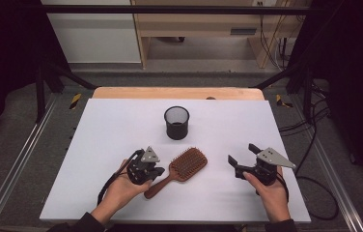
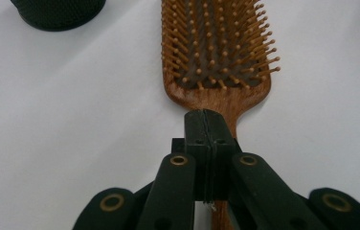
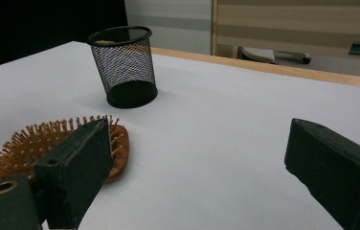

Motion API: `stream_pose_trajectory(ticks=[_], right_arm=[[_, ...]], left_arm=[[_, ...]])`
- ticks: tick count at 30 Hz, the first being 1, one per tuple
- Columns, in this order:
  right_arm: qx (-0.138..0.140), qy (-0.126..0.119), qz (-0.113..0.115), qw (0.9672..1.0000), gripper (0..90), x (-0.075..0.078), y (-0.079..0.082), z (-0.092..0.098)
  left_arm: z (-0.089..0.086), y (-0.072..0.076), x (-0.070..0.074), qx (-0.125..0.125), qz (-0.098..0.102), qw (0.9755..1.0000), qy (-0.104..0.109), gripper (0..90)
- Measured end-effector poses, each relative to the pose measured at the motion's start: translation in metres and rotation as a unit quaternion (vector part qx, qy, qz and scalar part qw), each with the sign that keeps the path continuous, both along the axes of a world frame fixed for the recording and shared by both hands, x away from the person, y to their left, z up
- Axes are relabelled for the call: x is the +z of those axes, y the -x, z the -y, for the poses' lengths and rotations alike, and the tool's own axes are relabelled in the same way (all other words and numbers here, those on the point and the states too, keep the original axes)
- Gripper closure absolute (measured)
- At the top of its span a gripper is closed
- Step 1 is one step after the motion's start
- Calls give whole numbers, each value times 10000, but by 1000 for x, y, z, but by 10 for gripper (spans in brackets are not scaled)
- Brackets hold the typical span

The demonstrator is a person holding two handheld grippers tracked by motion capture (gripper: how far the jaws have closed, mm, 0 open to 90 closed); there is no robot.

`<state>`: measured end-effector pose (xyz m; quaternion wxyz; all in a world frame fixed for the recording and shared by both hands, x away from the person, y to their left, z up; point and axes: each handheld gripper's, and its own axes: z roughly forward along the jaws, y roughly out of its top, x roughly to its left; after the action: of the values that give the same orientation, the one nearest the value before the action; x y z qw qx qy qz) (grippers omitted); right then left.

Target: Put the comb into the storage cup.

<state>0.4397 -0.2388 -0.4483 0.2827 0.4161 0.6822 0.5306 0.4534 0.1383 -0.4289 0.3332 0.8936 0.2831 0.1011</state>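
Surface: a white board, on which everything listed is laid out around the hairbrush as landmark.

Hairbrush: wooden, paddle-shaped, laid bristles up near the middle of the surface's near half; the head is turned toward the far right, the handle toward the near left.

Mesh cup: black wire, upright, set beyond the hairbrush head and apart from it.

Right gripper: held in the right hand, well to the right of the hairbrush. Its fingers are spread wide, and nothing is held between them.

Left gripper: held in the left hand at the hairbrush handle. Its fingers are pressed together, with the handle seen passing directly beneath them; whether the handle is gripped cannot be told.
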Motion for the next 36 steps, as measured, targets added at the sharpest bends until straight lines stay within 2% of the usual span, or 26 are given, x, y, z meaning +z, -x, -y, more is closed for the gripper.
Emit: stream_pose_trajectory(ticks=[4,8,10,13,14,15,16,17,20,22,25,36], right_arm=[[-7,-2,-8,10000,92,0,0,0],[-6,2,-34,10000,89,0,0,0],[-3,11,-30,10000,89,0,0,-1],[-2,13,-29,10000,88,0,0,-1],[-3,9,-32,10000,87,0,0,0],[-2,10,-32,10000,87,0,0,0],[-5,19,-34,10000,87,0,0,0],[7,45,-28,10000,87,-1,0,0],[15,46,-28,10000,83,-1,0,-1],[15,47,-35,10000,83,-1,0,-1],[26,46,-38,10000,82,-1,0,-1],[39,48,-43,10000,81,-1,0,-1]], left_arm=[[1,4,8,30,2,9999,118,798],[3,5,12,187,-44,9992,345,546],[5,5,12,298,-62,9989,358,421],[7,3,12,380,-16,9989,280,262],[8,3,11,381,-21,9990,245,177],[10,2,10,358,-19,9993,134,95],[10,2,9,378,44,9993,70,58],[11,1,8,442,94,9990,49,57],[12,-1,4,497,-62,9987,10,56],[15,-3,1,502,-154,9985,-159,58],[20,-4,-5,442,-260,9979,-401,66],[31,-11,-22,299,-541,9954,-727,67]])
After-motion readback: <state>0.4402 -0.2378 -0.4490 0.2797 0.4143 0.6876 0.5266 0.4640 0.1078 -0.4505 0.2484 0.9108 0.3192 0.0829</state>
